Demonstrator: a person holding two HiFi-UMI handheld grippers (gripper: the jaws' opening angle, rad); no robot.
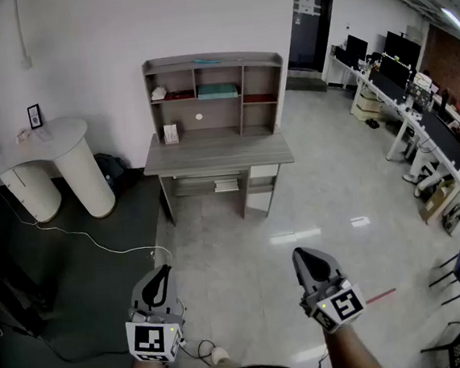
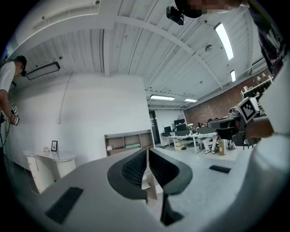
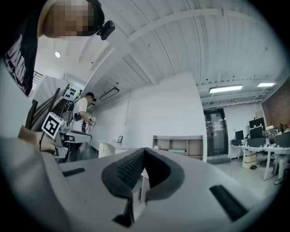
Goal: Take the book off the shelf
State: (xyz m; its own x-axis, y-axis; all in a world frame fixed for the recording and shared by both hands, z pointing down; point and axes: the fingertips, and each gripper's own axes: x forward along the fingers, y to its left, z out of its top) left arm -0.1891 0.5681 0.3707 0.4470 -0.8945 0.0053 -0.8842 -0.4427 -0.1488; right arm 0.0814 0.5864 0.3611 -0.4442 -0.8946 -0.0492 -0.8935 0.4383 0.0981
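Left gripper (image 1: 162, 273) and right gripper (image 1: 302, 257), jaws closed on nothing, stand well apart from the shelf (image 1: 168, 62). A book (image 1: 217, 93) lies in its middle compartment. Approach first, then open the jaws.

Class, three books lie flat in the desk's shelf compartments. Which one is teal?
The middle-compartment book: it is teal, while the left-compartment book and the right-compartment book are both dark red.

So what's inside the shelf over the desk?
Inside the shelf: a white object and dark red book at left, greenish book in the middle, red item right. Anything behind them is hidden.
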